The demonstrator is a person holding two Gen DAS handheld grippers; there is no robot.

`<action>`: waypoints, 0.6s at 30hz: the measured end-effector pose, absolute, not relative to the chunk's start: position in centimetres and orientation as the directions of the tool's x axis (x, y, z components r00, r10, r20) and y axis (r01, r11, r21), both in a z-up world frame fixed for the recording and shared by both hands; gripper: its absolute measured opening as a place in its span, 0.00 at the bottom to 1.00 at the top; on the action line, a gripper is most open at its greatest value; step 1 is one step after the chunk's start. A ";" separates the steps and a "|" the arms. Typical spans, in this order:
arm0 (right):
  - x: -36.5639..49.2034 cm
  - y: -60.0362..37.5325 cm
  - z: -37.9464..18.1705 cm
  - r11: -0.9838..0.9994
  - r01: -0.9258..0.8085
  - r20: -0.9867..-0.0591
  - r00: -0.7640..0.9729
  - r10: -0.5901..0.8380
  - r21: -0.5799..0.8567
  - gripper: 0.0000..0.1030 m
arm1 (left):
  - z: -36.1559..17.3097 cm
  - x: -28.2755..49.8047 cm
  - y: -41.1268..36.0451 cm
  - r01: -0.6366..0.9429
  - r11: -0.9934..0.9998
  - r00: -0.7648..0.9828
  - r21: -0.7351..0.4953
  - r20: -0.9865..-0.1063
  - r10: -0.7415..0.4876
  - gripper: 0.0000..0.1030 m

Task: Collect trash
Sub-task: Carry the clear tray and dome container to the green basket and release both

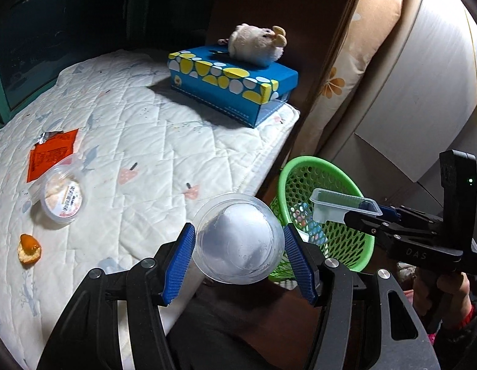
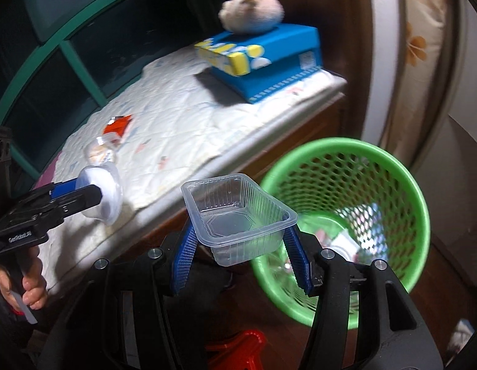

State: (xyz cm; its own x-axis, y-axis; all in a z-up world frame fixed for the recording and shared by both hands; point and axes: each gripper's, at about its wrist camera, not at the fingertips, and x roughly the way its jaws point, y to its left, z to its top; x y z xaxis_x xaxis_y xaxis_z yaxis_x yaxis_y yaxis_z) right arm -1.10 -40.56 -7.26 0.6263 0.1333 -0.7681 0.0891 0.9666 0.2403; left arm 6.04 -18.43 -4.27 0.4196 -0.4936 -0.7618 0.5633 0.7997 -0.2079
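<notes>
Jaws of the left gripper are clamped on a clear round plastic cup at the edge of the quilted white mattress. Jaws of the right gripper are clamped on a clear rectangular plastic tray, just beside the green mesh plastic basket on the floor, which holds wrappers.

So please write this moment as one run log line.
left gripper: holds round cup | right gripper: holds clear tray | green basket: beside the bed, trash inside
</notes>
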 end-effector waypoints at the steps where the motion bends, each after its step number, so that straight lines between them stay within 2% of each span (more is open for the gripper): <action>1: -1.3 -41.2 -7.6 0.966 0.111 -0.774 0.623 0.115 0.234 0.54 | -4.3 6.0 -19.1 0.573 0.793 0.413 -0.207 -0.763 -0.497 0.56; 10: -1.7 -46.4 -11.9 0.932 0.284 -0.843 0.537 0.041 0.225 0.54 | -4.9 6.2 -22.9 0.610 0.771 0.379 -0.186 -0.786 -0.489 0.56; 18: -1.1 -47.6 -14.5 0.913 0.328 -0.867 0.496 0.052 0.243 0.54 | -5.9 6.4 -23.9 0.616 0.769 0.360 -0.171 -0.807 -0.468 0.56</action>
State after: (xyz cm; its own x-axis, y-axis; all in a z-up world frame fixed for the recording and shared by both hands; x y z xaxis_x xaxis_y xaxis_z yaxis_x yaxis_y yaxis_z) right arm -1.11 -47.60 -14.52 0.4961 0.0520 -0.8667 0.3281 0.9129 0.2427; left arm 6.37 -23.90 -5.94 0.3599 -0.4678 -0.8072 0.6160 0.7690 -0.1710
